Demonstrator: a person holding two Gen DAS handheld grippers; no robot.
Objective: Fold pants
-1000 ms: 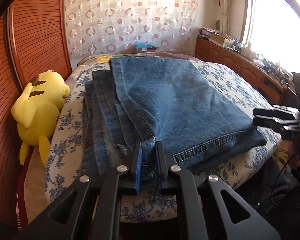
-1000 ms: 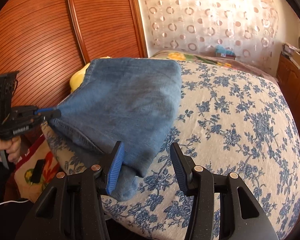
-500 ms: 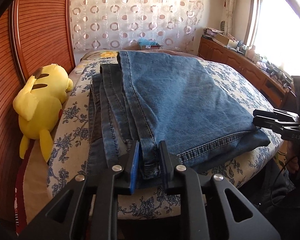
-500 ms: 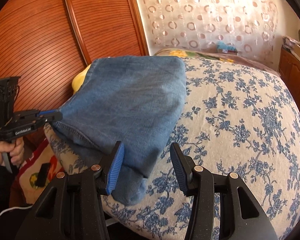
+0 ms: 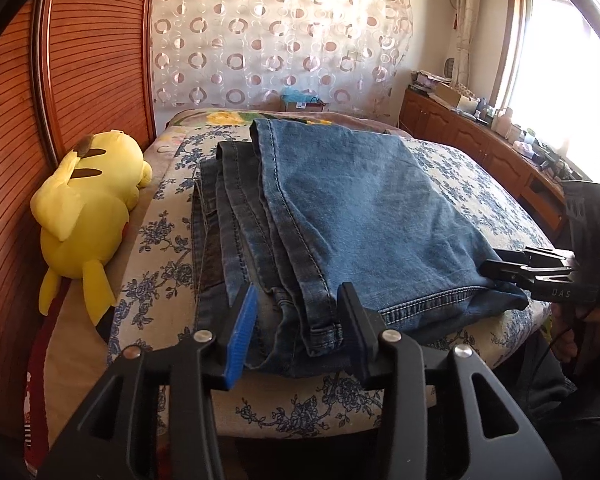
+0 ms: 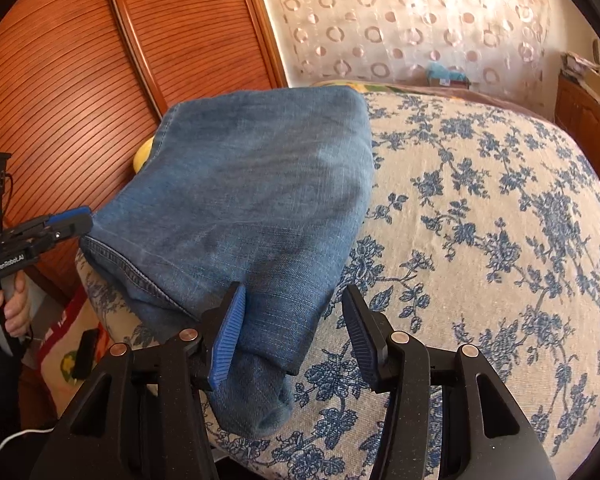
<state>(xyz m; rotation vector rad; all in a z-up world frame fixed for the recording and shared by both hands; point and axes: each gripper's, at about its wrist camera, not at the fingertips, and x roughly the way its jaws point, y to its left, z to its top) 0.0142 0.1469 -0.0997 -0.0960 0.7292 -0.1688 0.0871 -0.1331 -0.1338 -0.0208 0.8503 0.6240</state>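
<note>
Blue jeans lie folded in several layers on the floral bed. My left gripper is open, its jaws either side of the near hem corner of the pants, which rests loose between them. My right gripper is open at the other near corner of the jeans, with the fabric edge hanging over the bed edge by its left finger. Each gripper shows in the other's view, the right one at the jeans' right corner, the left one at the left corner.
A yellow plush toy lies at the bed's left side against the wooden wardrobe. A wooden cabinet with clutter runs under the window on the right. The floral bedspread extends right of the jeans.
My left gripper has opened and let go of the hem corner it was pinching. The jeans now lie flat on the bed. My right gripper stays open and has barely moved.
</note>
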